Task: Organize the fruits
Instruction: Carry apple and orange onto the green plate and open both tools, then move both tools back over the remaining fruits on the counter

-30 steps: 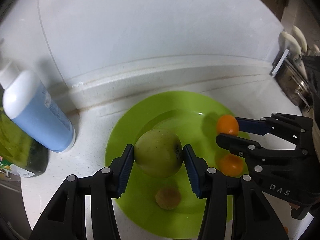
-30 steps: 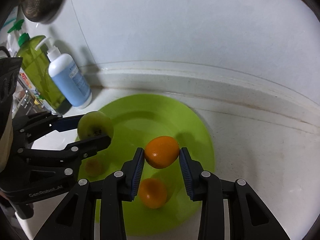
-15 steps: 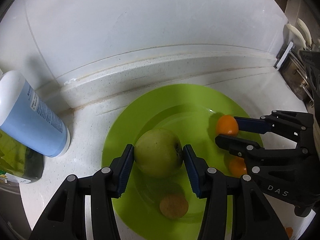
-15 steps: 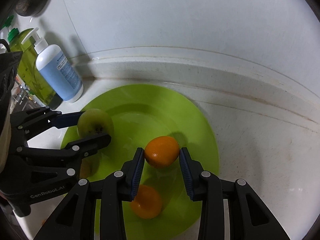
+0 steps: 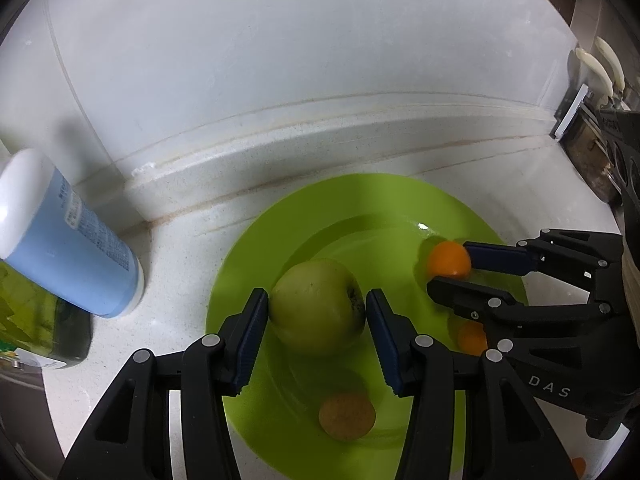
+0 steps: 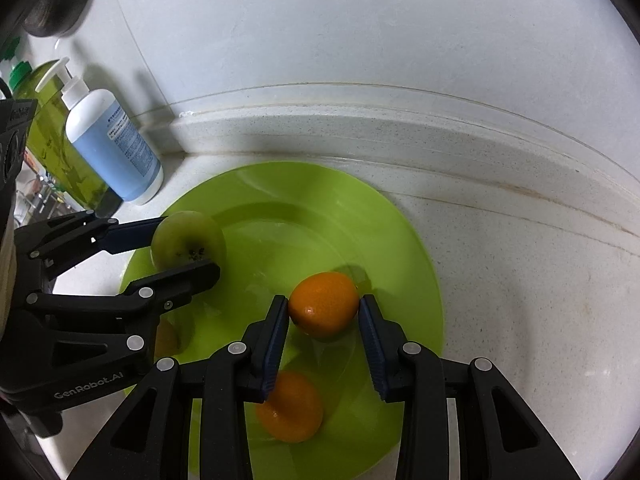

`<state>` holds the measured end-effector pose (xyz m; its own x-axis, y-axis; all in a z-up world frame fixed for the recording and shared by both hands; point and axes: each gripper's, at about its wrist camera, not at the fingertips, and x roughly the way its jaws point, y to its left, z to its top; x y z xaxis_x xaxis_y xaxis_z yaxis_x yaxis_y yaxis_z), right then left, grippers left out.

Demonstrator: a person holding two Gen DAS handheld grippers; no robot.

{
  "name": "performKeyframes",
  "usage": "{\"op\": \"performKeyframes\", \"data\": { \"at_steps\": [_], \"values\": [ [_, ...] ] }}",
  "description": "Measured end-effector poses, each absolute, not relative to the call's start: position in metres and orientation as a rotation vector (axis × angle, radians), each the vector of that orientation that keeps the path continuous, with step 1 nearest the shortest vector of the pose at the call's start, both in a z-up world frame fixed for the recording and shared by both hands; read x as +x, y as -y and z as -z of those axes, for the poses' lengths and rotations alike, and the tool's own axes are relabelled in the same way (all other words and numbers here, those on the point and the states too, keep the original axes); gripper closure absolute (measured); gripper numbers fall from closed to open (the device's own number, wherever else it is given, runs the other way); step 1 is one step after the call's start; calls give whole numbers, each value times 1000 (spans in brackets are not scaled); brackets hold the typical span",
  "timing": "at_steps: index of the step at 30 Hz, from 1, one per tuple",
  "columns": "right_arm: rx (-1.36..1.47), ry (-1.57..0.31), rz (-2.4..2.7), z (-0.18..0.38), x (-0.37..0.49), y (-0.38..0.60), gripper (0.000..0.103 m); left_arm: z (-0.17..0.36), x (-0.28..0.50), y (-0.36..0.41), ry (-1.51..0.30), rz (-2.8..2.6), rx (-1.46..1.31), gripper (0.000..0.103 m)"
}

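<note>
A lime green plate (image 5: 260, 248) (image 6: 408, 248) lies on the white counter. My left gripper (image 5: 318, 312) is shut on a green apple (image 5: 316, 306) (image 6: 188, 240), low over the plate's left part. My right gripper (image 6: 323, 310) is shut on an orange (image 6: 324, 304) (image 5: 448, 259), low over the plate's right part. A second orange (image 6: 290, 406) (image 5: 470, 338) lies on the plate under the right gripper. A brown kiwi (image 5: 347, 416) lies on the plate near its front edge.
A blue pump bottle (image 5: 68, 240) (image 6: 114, 142) and a green bottle (image 6: 60, 148) stand left of the plate. The white wall and raised ledge (image 5: 320, 136) run behind it. A dark rack with utensils (image 5: 592, 152) is at the far right.
Both grippers have moved lower and closer to the plate with their fruits still held. The apple and the orange now sit near the plate's surface.
</note>
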<state>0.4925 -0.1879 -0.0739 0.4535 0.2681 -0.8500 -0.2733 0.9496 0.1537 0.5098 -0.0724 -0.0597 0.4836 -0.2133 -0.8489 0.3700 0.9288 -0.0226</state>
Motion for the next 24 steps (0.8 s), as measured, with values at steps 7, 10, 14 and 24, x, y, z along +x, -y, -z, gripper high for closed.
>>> {"op": "performKeyframes", "data": {
  "at_steps": [7,10,14,24],
  "values": [
    [-11,-988,-318,54,477,188,59,21,482,60,-900,329,167,45],
    [-6,-943,-302,37,460,189,59,0,460,53,-841,329,155,40],
    [2,-862,-287,8,427,195,51,-23,425,44,-765,328,158,38],
    [-37,-719,-260,-38,340,180,35,-55,332,25,-655,282,139,29]
  ]
}}
